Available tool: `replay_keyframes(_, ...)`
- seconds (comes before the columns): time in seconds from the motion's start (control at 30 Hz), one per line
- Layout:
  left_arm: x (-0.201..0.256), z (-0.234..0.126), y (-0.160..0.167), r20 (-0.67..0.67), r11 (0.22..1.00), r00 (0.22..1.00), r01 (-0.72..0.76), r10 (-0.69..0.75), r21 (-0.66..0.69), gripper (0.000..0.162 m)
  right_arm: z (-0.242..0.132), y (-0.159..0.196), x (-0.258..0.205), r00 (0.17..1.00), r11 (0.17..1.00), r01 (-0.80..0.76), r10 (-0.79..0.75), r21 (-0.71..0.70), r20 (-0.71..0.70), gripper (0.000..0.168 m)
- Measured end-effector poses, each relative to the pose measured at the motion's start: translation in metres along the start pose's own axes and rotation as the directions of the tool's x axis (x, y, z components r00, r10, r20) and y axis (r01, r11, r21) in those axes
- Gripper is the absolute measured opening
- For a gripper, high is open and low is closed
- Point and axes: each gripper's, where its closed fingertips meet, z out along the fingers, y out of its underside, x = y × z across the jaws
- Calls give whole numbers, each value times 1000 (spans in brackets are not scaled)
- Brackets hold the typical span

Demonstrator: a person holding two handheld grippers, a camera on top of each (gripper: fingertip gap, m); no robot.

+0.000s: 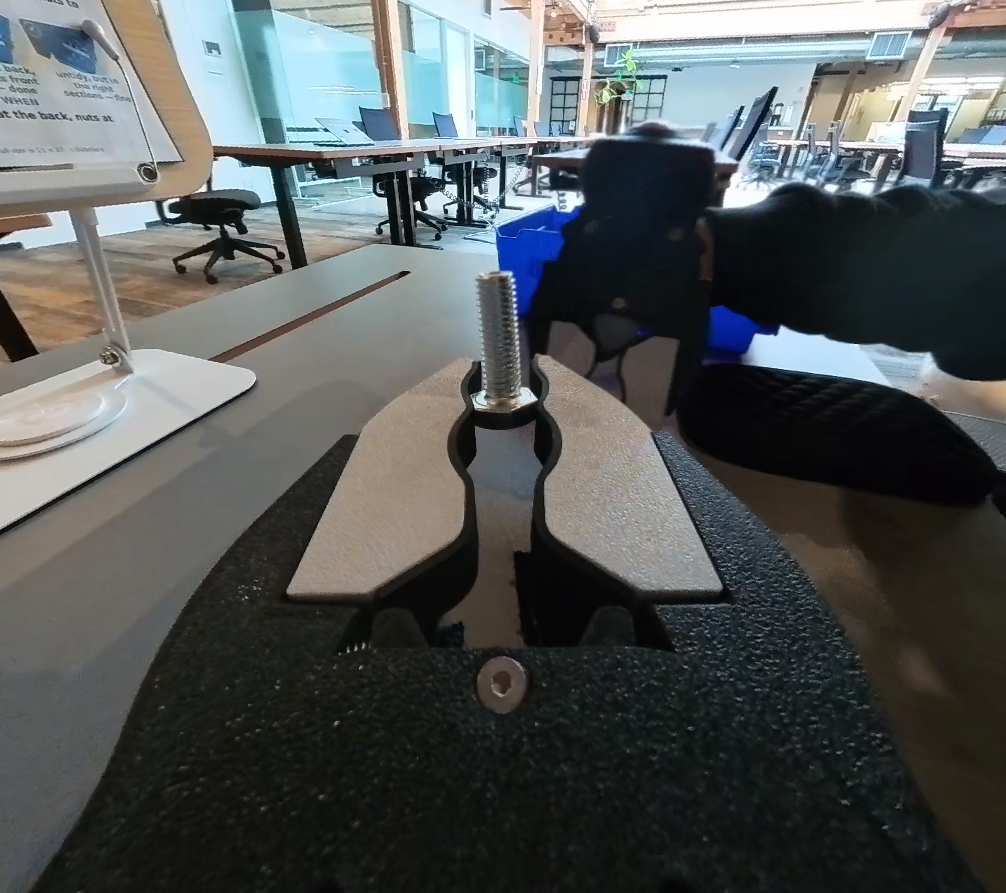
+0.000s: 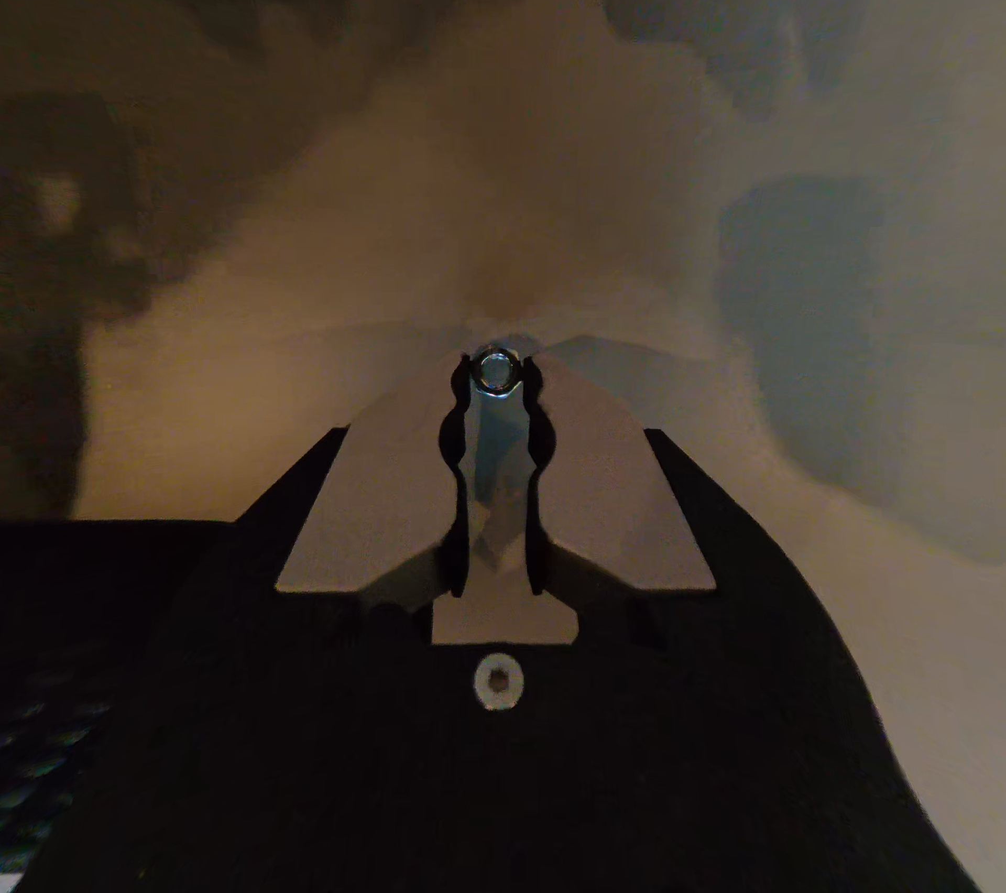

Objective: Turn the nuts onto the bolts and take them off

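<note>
Left tongs (image 1: pixel 500 398) clamp the bolt (image 1: pixel 496 338) by its head, shank upright above the worktop (image 1: pixel 305 338). Right tongs (image 2: pixel 494 371) pinch a nut (image 2: pixel 494 373) at their tips; a blue bin (image 1: pixel 531 240) sits at one o'clock from the bolt.

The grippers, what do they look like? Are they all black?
Mostly. The left gripper has a rough, bumpy black body, two flat grey fingers with wavy black inner edges, and one silver screw. The right gripper looks the same. A black sleeve shows behind.
</note>
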Motion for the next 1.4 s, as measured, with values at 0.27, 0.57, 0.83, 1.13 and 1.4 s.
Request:
replay_keyframes(0.27,5,3,0,-25,1000,1000,-7,7,-7,17,-31,25,-42,994,999,-15,10,-52,-109,18)
replay_keyframes(0.57,3,1,1,-8,1000,1000,-15,14,-13,17,-18,16,-13,927,977,128,-179,-171,-330,18)
replay_keyframes(0.83,2,1,-1,-9,1000,1000,-8,8,-3,17,-10,-11,-4,894,977,212,-202,-20,-399,18)
replay_keyframes(1.13,3,1,-1,-14,1000,1000,-12,12,-2,17,-8,-16,-17,936,982,170,-134,84,-325,19)
replay_keyframes(1.4,3,1,-1,-15,1000,1000,-9,9,-3,17,-13,7,-14,940,992,120,-105,26,-326,9)
